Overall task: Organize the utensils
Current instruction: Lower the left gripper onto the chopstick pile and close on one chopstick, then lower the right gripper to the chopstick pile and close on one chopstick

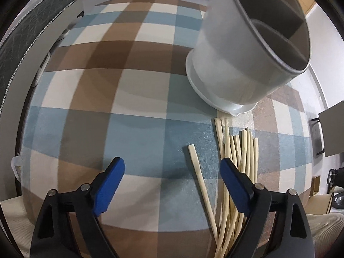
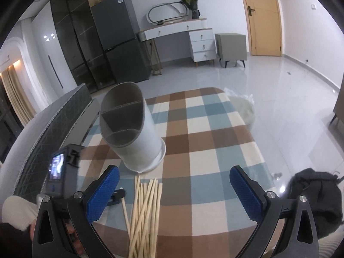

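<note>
A bundle of pale wooden chopsticks (image 2: 146, 210) is laid on the checked tablecloth (image 2: 204, 129), its long axis running from the near table edge away toward the utensil holder (image 2: 133, 133); the far ends are fanned out slightly and stop just short of the holder's base. One single chopstick (image 1: 202, 185) is set a little apart on the bundle's left side, roughly parallel but angled slightly away from the rest. In the left wrist view the bundle (image 1: 240, 161) is seen to pass beneath the right-hand finger of the left gripper (image 1: 172, 185).

The cloth is patterned in brown, blue and cream squares and covers the whole table. The room behind is tiled in pale grey, with a dark refrigerator (image 2: 120, 36), a white dressing table (image 2: 187, 36) with drawers, a grey side cabinet (image 2: 231, 45) and a wooden door (image 2: 261, 17) (its handle on the left).

The holder is a white cylinder with a grey interior split by dividers into compartments, standing in a shallow white saucer; its rim is cut on a slant.

The jaws of both grippers are held wide apart with nothing between them; the right gripper (image 2: 174, 193) hangs over the near ends of the bundle.
</note>
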`<state>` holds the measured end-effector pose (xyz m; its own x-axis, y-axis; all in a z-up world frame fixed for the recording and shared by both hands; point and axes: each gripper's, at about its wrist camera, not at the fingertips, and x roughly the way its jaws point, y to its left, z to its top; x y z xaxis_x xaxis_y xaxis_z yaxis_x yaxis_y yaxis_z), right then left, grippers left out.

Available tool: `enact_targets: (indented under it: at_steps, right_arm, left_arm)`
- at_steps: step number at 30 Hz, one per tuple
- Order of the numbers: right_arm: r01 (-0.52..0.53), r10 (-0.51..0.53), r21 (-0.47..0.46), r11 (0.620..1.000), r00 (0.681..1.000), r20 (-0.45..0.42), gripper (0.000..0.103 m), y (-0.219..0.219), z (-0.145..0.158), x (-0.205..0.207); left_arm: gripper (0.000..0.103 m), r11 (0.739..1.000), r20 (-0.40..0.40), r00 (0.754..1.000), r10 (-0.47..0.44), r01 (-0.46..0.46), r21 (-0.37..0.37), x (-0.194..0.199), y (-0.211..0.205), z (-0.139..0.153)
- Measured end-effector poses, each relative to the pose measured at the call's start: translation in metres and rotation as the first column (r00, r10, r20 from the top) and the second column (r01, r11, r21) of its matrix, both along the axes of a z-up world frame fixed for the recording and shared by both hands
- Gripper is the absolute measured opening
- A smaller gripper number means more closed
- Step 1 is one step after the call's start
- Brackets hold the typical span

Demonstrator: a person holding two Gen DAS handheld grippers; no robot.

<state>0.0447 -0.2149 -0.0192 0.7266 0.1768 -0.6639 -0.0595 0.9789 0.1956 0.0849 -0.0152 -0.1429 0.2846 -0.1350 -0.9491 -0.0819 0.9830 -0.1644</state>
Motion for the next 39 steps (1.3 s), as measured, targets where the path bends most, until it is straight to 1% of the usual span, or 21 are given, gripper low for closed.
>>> enact_targets:
  at_steps: [2, 3, 4, 5, 7, 8, 9, 11, 15, 17, 19, 20, 22, 25, 27, 28, 31, 33, 34, 37, 39]
  right_arm:
    - [-0.003, 0.003, 0.003, 1.0, 1.0, -0.015, 0.103, 0.001, -0.001, 0.002]
    - [-0.005, 0.005, 0.005, 1.0, 1.0, -0.018, 0.103, 0.001, -0.002, 0.003]
    - [-0.007, 0.007, 0.008, 1.0, 1.0, -0.024, 0.103, 0.001, -0.003, 0.004]
    - [-0.008, 0.008, 0.01, 1.0, 1.0, -0.027, 0.103, 0.001, -0.003, 0.004]
    - [-0.01, 0.01, 0.013, 1.0, 0.999, -0.032, 0.103, 0.001, -0.004, 0.006]
    - [-0.011, 0.011, 0.013, 1.0, 0.999, -0.035, 0.103, 0.001, -0.005, 0.007]
    - [-0.011, 0.012, 0.011, 1.0, 0.999, -0.039, 0.103, 0.001, -0.005, 0.008]
    - [-0.012, 0.012, 0.008, 1.0, 0.999, -0.048, 0.103, 0.002, -0.007, 0.01]
    - [-0.014, 0.014, -0.009, 1.0, 0.997, -0.075, 0.103, 0.005, -0.014, 0.014]
    - [-0.018, 0.016, -0.019, 1.0, 0.996, -0.084, 0.103, 0.006, -0.017, 0.015]
    - [-0.021, 0.019, -0.017, 1.0, 0.994, -0.103, 0.103, 0.007, -0.021, 0.016]
    - [-0.019, 0.018, -0.009, 1.0, 0.993, -0.119, 0.103, 0.007, -0.025, 0.017]
    - [-0.013, 0.014, 0.011, 1.0, 0.988, -0.151, 0.103, 0.005, -0.032, 0.02]
    - [0.011, -0.002, 0.041, 0.999, 0.976, -0.216, 0.093, 0.0, -0.044, 0.023]
    - [0.018, -0.006, 0.049, 0.999, 0.968, -0.25, 0.084, 0.0, -0.052, 0.025]
    - [0.019, -0.005, 0.048, 0.999, 0.966, -0.259, 0.082, 0.001, -0.054, 0.025]
    - [0.004, 0.007, 0.035, 0.999, 0.959, -0.284, 0.077, 0.007, -0.061, 0.027]
    - [-0.018, 0.023, 0.018, 1.0, 0.954, -0.3, 0.07, 0.014, -0.065, 0.03]
    - [-0.026, 0.029, 0.013, 1.0, 0.951, -0.309, 0.069, 0.016, -0.066, 0.031]
    - [-0.056, 0.052, -0.001, 0.998, 0.934, -0.354, 0.056, 0.025, -0.076, 0.04]
    - [-0.077, 0.066, -0.013, 0.997, 0.918, -0.391, 0.04, 0.03, -0.085, 0.048]
  left_arm:
    - [0.074, 1.0, -0.015, 1.0, -0.008, 0.008, 0.018, 0.001, -0.006, -0.003]
    - [0.069, 0.999, -0.002, 1.0, -0.013, 0.013, 0.033, 0.001, -0.008, 0.0]
    - [0.068, 0.998, 0.001, 1.0, -0.024, 0.024, 0.054, 0.002, -0.013, 0.002]
    - [0.064, 0.997, 0.004, 1.0, -0.028, 0.028, 0.069, 0.002, -0.015, 0.004]
    - [0.052, 0.995, 0.014, 0.999, -0.036, 0.035, 0.097, 0.0, -0.02, 0.009]
    - [0.039, 0.992, 0.014, 0.999, -0.044, 0.042, 0.118, -0.001, -0.024, 0.012]
    - [0.023, 0.99, 0.013, 0.999, -0.053, 0.05, 0.132, -0.001, -0.027, 0.014]
    - [0.005, 0.988, 0.013, 0.996, -0.084, 0.081, 0.133, -0.005, -0.034, 0.019]
    - [0.004, 0.988, 0.025, 0.995, -0.097, 0.093, 0.12, -0.01, -0.039, 0.028]
    - [0.003, 0.992, 0.035, 0.995, -0.089, 0.086, 0.092, -0.015, -0.037, 0.029]
    - [0.003, 0.995, 0.063, 0.995, -0.075, 0.071, 0.062, -0.015, -0.031, 0.038]
    - [0.003, 0.996, 0.077, 0.994, -0.075, 0.071, 0.057, -0.018, -0.029, 0.036]
    - [0.003, 0.997, 0.115, 0.991, -0.076, 0.072, 0.036, -0.023, -0.026, 0.05]
    - [0.003, 0.998, 0.147, 0.987, -0.067, 0.067, 0.01, -0.032, -0.021, 0.066]
    - [0.002, 0.998, 0.159, 0.986, -0.055, 0.058, -0.01, -0.035, -0.013, 0.073]
    - [0.002, 0.999, 0.165, 0.985, -0.042, 0.047, -0.027, -0.039, -0.008, 0.08]
    - [0.002, 0.998, 0.184, 0.983, -0.011, 0.024, -0.066, -0.05, -0.006, 0.078]
    - [0.002, 0.996, 0.201, 0.98, 0.0, 0.017, -0.084, -0.057, 0.0, 0.087]
    - [0.002, 0.996, 0.21, 0.978, 0.004, 0.016, -0.093, -0.052, 0.002, 0.089]
    - [0.002, 0.994, 0.227, 0.974, 0.011, 0.015, -0.111, -0.013, 0.019, 0.077]
    - [0.002, 0.993, 0.234, 0.972, 0.016, 0.013, -0.121, -0.003, 0.027, 0.074]
